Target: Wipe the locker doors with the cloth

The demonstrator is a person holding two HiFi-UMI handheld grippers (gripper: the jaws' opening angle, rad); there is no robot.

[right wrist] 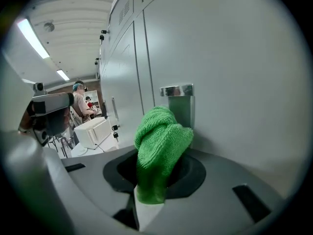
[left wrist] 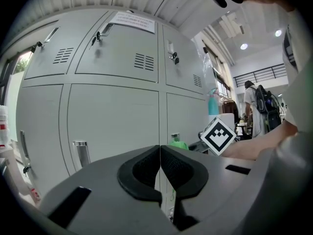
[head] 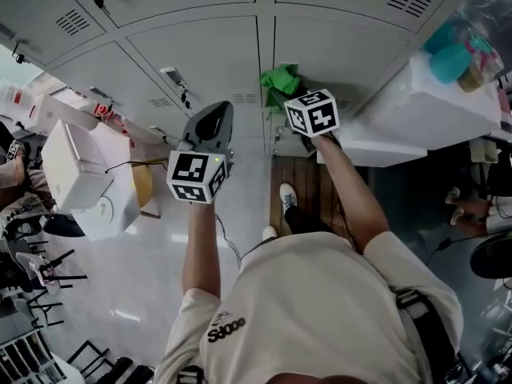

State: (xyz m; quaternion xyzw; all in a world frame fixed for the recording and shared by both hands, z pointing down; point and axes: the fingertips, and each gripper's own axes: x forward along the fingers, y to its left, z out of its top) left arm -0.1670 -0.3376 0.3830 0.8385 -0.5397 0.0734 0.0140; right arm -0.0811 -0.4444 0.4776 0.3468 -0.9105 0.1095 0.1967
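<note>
The grey locker doors (head: 200,50) fill the top of the head view. A bunched green cloth (head: 282,81) is held up at the seam between two doors, with my right gripper (head: 290,96) shut on it. In the right gripper view the cloth (right wrist: 161,148) sticks up from the jaws, just in front of a metal door handle (right wrist: 178,103) on the locker door (right wrist: 234,77); whether it touches the door I cannot tell. My left gripper (head: 210,125) hovers a little to the left, short of the doors. Its jaws (left wrist: 160,166) are shut with nothing between them.
A white appliance (head: 76,170) stands on a stand at the left. At the right, a white box (head: 416,118) with a teal bottle (head: 450,61) stands against the lockers. Keys hang from several locks (head: 184,96). A person with a backpack (left wrist: 255,102) stands far off.
</note>
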